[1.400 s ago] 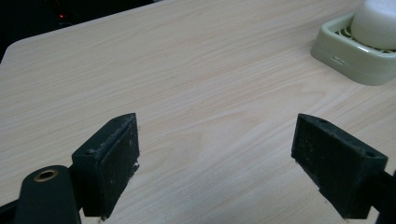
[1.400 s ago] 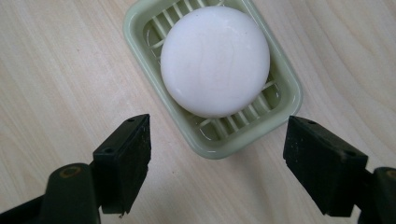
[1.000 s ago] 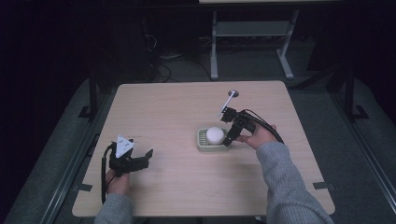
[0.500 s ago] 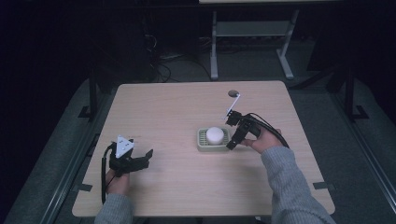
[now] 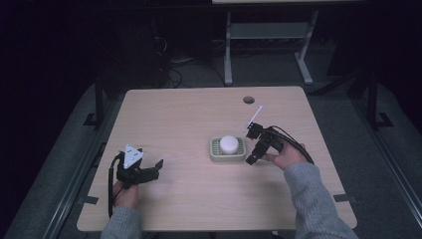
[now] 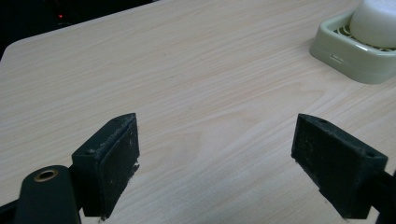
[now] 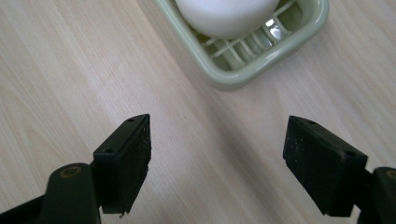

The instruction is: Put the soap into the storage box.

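A pale wooden table [image 5: 174, 119] stands in a dark room. Near its middle, toward the person's right, sits a pale green slatted soap dish [image 5: 227, 149] with a rounded white bar of soap [image 5: 229, 143] resting in it.

The right hand-held gripper [image 5: 252, 158] hangs just beside the dish's right end, held in the person's right hand [image 5: 283, 157], with a grey sleeve [image 5: 311, 199] running off the bottom edge. In the right gripper view its two black jaws stand wide apart, released, with bare table between them; the soap dish [image 7: 252, 56] lies just ahead of the tips, not touched. The top of that view cuts off the soap [image 7: 226, 16] and the far part of the dish. A thin white piece rises from this gripper in the high view; what it is cannot be made out.

The left hand-held gripper [image 5: 152, 167] sits well apart from the dish, near the table's front left, with a grey three-cornered plate on top and a black cable looping beside it. The left hand [image 5: 125, 194] is mostly hidden under it. In the left gripper view the jaws are likewise spread, grasping nothing, over bare wood; the soap dish [image 6: 345, 51] and soap [image 6: 376, 23] show in the upper right corner, both cut by the frame.

A small dark hole [image 5: 249, 99] marks the table's far side. Beyond the table the floor is dim; cables [image 5: 179, 69] and the white legs of a stand [image 5: 268, 45] are faintly visible.
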Tool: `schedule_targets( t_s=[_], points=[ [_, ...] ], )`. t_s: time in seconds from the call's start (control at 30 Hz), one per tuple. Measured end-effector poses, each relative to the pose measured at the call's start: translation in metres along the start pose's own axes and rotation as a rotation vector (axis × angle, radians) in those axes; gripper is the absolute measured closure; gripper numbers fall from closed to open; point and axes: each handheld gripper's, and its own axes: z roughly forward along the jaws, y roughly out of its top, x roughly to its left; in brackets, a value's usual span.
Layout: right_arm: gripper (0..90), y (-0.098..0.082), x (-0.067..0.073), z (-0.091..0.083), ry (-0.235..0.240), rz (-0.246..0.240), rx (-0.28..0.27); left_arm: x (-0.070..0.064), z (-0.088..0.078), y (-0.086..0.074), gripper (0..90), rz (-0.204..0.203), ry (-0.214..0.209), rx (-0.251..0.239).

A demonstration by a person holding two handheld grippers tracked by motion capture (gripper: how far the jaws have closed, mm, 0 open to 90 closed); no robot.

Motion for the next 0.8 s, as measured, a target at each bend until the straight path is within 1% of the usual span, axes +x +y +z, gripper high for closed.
schedule_targets(
  t_s=[0.27, 0.33, 0.5, 0.63, 0.73, 0.8],
  points=[
    [22.9, -0.013, 0.001, 0.001, 0.005, 0.009, -0.019, 0.0, 0.0, 0.0, 14.8, 0.002, -0.001, 0.001],
    [22.9, -0.016, 0.002, 0.001, 0.006, 0.011, -0.013, -0.001, 0.0, 0.0, 14.8, 0.003, 0.0, -0.001],
    [22.9, -0.023, 0.004, 0.001, 0.012, 0.014, -0.024, -0.001, 0.0, 0.0, 14.8, 0.004, 0.002, 0.002],
    [22.9, -0.029, 0.005, 0.002, 0.017, 0.025, -0.028, -0.001, 0.0, 0.0, 14.8, 0.003, 0.001, 0.002],
    [22.9, -0.033, 0.006, 0.004, 0.013, 0.022, -0.015, -0.001, 0.0, 0.0, 14.8, 0.005, 0.002, -0.001],
    [22.9, -0.035, 0.007, 0.004, 0.016, 0.024, -0.026, -0.001, 0.0, 0.0, 14.8, 0.004, 0.002, 0.001]
  ],
)
